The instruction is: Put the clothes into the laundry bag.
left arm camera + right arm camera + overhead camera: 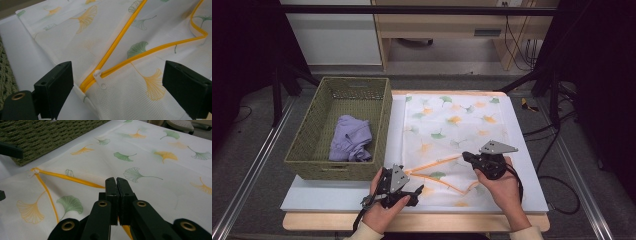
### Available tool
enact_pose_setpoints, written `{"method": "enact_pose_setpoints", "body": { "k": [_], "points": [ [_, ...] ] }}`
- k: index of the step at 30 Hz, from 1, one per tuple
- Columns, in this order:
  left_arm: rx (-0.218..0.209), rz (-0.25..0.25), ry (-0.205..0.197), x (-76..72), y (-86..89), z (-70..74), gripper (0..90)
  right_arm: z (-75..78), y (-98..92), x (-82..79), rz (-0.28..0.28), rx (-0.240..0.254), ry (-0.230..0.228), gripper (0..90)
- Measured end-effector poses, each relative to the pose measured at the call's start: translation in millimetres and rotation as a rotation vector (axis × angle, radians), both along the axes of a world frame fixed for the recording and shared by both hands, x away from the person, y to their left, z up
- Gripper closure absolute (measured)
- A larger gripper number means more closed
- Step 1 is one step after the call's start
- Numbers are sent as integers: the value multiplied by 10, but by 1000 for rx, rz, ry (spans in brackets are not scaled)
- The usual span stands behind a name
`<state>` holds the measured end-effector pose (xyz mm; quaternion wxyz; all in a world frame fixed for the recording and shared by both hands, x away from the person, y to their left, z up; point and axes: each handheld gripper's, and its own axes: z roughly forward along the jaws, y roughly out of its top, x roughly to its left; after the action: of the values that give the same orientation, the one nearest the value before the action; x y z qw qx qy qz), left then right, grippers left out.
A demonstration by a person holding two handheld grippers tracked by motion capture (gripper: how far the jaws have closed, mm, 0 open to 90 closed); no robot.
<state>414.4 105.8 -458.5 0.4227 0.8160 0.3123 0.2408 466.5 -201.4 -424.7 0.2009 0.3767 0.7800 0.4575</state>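
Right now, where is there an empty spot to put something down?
The bare white tabletop right of the laundry bag is free, and so is the front left corner below the woven basket. Half the basket is free beside the purple garment. The bag's near edge is crowded by the left gripper and right gripper.

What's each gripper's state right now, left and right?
Left gripper: open, jaws either side of the laundry bag's zipper end, not pressing.
Right gripper: shut on the bag's yellow zipper edge, lifting it.

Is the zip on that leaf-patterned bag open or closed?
Open: on the bag the two orange zip edges spread apart from the white slider, which sits at the near-left end.
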Motion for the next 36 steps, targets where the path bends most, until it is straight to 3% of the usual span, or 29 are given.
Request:
{"method": "enact_pose_setpoints", "body": {
  "k": [13, 20, 23, 28, 31, 36],
  "points": [
    [-6, -11, 11, -18, -31, 20, 97, -70, -15, -3, 2, 9, 7, 888],
    [-50, -38, 24, -41, -5, 305, 89, -98, -12, -6, -1, 13, 10, 887],
    [-33, -49, 44, -31, 1, 453, 84, -100, -23, -8, -4, 13, 10, 887],
    [20, -54, 33, 21, 44, 720, 84, -124, -32, 1, -5, 18, 11, 887],
    [38, -80, 67, 78, 39, 845, 83, -127, -25, 0, -9, 20, 14, 887],
    [144, -97, 88, 148, 0, 974, 76, -135, -36, -7, -8, 28, 16, 886]
  ]
}}
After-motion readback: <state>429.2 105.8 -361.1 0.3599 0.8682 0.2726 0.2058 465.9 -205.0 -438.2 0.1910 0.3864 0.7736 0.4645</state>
